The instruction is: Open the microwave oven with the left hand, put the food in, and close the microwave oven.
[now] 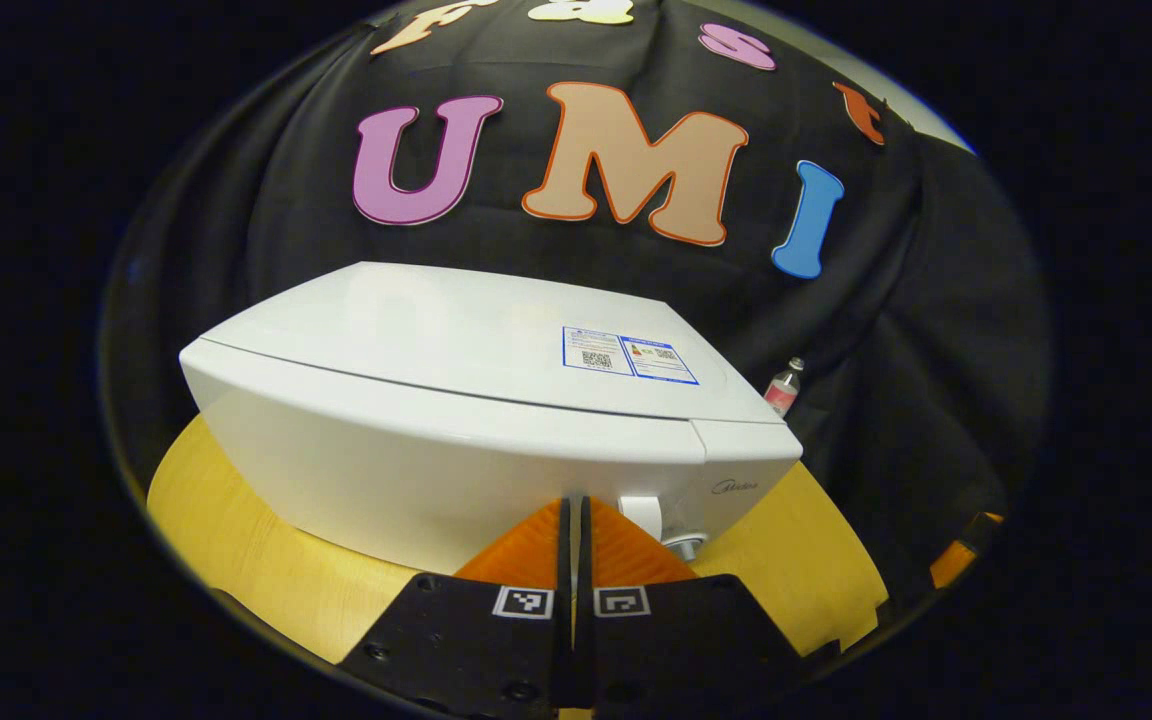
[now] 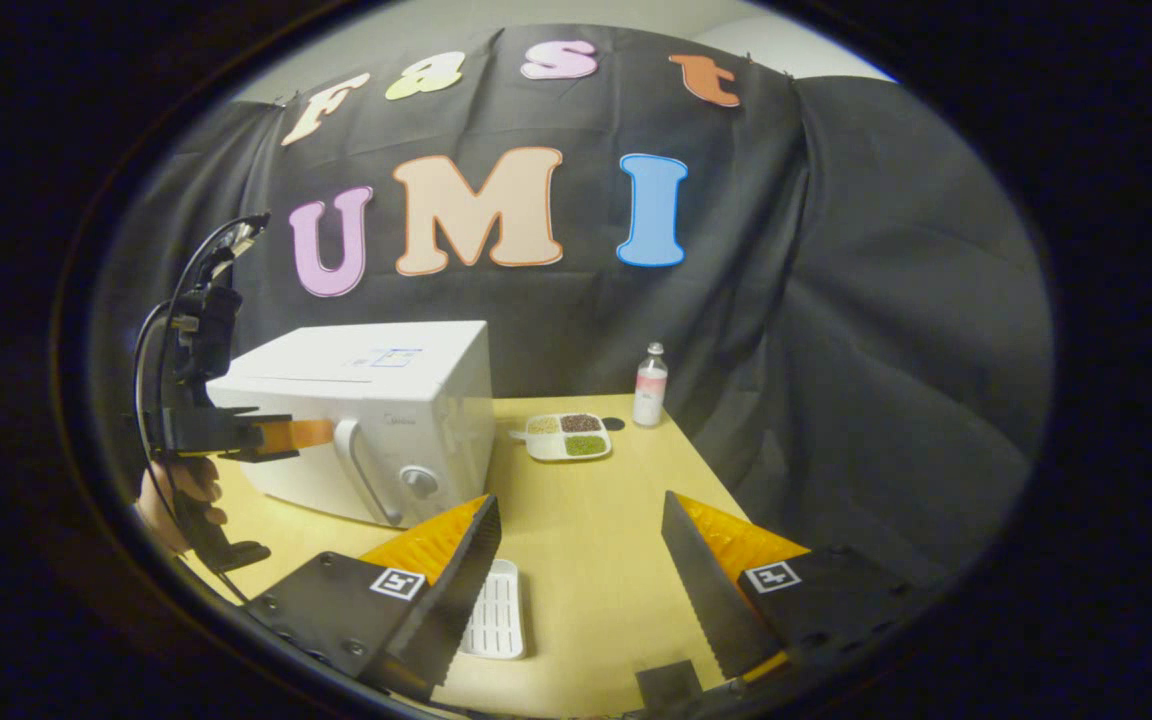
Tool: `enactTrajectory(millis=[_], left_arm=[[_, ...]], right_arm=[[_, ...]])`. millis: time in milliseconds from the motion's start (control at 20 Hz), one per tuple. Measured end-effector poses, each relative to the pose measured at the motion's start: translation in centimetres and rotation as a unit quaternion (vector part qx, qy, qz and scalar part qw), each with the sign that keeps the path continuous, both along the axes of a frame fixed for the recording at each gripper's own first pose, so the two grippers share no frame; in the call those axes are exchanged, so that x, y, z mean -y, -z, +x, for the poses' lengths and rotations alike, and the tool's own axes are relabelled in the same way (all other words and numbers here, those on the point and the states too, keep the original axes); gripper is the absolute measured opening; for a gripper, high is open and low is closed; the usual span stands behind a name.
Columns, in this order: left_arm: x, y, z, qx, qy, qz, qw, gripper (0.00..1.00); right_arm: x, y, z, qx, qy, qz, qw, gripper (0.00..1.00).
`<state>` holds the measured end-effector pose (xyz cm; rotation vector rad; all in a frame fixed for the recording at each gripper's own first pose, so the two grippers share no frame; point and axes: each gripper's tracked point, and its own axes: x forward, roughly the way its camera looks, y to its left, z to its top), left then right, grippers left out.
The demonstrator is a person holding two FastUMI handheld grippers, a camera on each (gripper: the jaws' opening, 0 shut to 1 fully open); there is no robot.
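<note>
left hand-held gripper: fingers together, held at closed microwave front by handle, for opening | right hand-held gripper: fingers apart, empty, held back over counter | food tray: waits beside oven

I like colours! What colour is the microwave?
White microwave, best seen in the right gripper view.

Legible only — a small grey brand logo on the microwave.

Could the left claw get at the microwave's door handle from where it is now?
Probably yes. The left claw sits right beside the handle of the shut microwave, nothing between them. Its fingers are closed, so it would need opening first.
</note>
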<state>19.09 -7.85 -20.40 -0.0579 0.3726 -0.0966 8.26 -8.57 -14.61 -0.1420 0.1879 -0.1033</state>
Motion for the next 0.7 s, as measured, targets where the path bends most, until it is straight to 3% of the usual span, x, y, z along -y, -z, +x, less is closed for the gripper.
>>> enactTrajectory(millis=[150, 300, 400, 500, 550, 600, 650, 700], left_arm=[[-0.2, -0.1, -2.8, -0.011, 0.002, 0.004, 1.000, 0.01], [-1.3, -1.1, -5.3, 0.000, -0.004, 0.036, 0.999, 0.01], [-1.6, -2.0, -6.7, 0.008, -0.006, 0.047, 0.999, 0.09], [-1.8, -2.9, -7.8, 0.015, -0.008, 0.057, 0.998, 0.23], [-1.9, -3.5, -8.3, 0.019, -0.011, 0.061, 0.998, 0.38], [-2.0, -4.0, -8.7, 0.024, -0.014, 0.062, 0.998, 0.57], [-2.2, -4.9, -9.0, 0.035, -0.021, 0.059, 0.997, 0.76], [-2.3, -5.9, -9.5, 0.045, -0.027, 0.054, 0.997, 0.96]], right_arm=[[0.1, -0.2, -0.4, 0.000, 0.002, 0.008, 1.000, 1.00], [0.1, -0.7, -0.8, -0.002, 0.003, 0.024, 1.000, 1.00], [-0.1, -1.0, -0.9, 0.002, 0.002, 0.035, 0.999, 1.00], [-0.1, -1.1, -0.7, -0.002, 0.001, 0.033, 0.999, 1.00], [-0.2, -1.4, -0.8, -0.004, 0.000, 0.032, 0.999, 1.00], [-0.4, -2.0, -0.8, 0.000, -0.003, 0.032, 0.999, 0.94], [-0.5, -2.8, -0.8, 0.007, -0.007, 0.032, 0.999, 1.00], [-0.7, -3.5, -0.8, 0.015, -0.011, 0.032, 0.999, 0.94]])
